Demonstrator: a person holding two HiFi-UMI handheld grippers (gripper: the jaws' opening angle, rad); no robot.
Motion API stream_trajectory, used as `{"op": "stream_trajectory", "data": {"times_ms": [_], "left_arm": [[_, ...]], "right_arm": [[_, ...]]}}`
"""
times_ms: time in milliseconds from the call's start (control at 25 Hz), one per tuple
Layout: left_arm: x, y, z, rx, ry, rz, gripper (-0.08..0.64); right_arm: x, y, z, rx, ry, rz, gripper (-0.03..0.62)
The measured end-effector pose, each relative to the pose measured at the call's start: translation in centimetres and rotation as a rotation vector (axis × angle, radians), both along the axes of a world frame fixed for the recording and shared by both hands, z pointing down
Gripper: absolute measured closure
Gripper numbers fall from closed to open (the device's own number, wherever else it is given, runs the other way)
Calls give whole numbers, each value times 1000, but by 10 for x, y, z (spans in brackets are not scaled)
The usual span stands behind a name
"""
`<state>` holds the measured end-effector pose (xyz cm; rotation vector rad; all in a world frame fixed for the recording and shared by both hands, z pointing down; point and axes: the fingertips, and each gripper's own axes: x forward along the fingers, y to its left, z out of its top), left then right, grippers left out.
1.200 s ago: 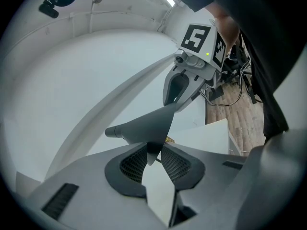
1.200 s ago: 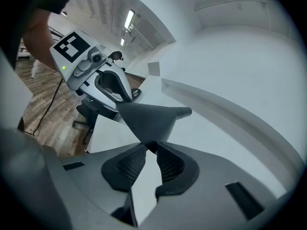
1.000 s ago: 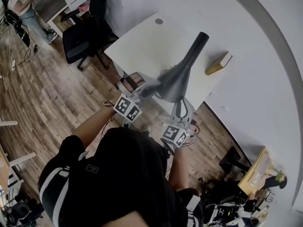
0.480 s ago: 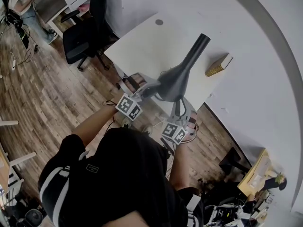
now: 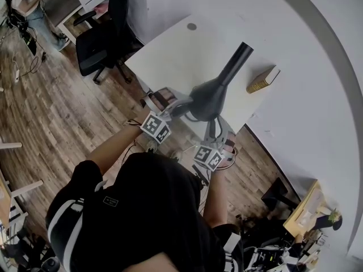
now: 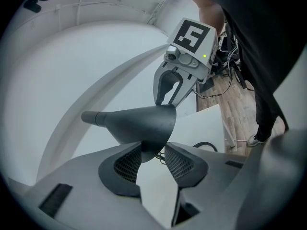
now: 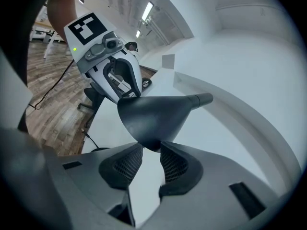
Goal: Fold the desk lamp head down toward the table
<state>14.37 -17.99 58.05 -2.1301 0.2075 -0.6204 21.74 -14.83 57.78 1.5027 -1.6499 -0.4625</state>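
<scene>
The desk lamp's dark grey cone-shaped head (image 5: 209, 98) hangs over the near edge of the white table (image 5: 181, 55), its neck (image 5: 235, 61) pointing away toward the wall. My left gripper (image 5: 184, 107) meets the head's rim from the left and my right gripper (image 5: 214, 122) from the near side. In the left gripper view the jaws (image 6: 152, 152) are opening with the thin rim (image 6: 144, 123) between the pads. In the right gripper view the jaws (image 7: 151, 152) are also opening around the rim (image 7: 148, 121). Each gripper sees the other beyond the head.
A yellow-edged book (image 5: 262, 78) lies on the table near the wall. A round cable hole (image 5: 191, 26) sits at the table's far end. A black office chair (image 5: 99, 44) stands on the wood floor to the left. Cables lie on the floor under the table's edge.
Both grippers and the lamp head have sunk a little and shifted slightly right in the head view. The lamp's neck tip now shows lower in the picture.
</scene>
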Motion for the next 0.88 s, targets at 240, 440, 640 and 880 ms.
{"op": "stream_trajectory", "data": {"times_ms": [240, 440, 640, 880], "left_arm": [[2, -5, 8, 0, -28, 0, 402], [7, -11, 19, 1, -32, 15, 400], [9, -16, 24, 10, -56, 16, 397], [10, -19, 28, 6, -69, 19, 394]], "right_arm": [[2, -6, 9, -17, 19, -12, 453], [6, -13, 13, -24, 33, -13, 448], [7, -18, 12, -33, 37, -18, 443], [8, -21, 17, -45, 45, -22, 439]]}}
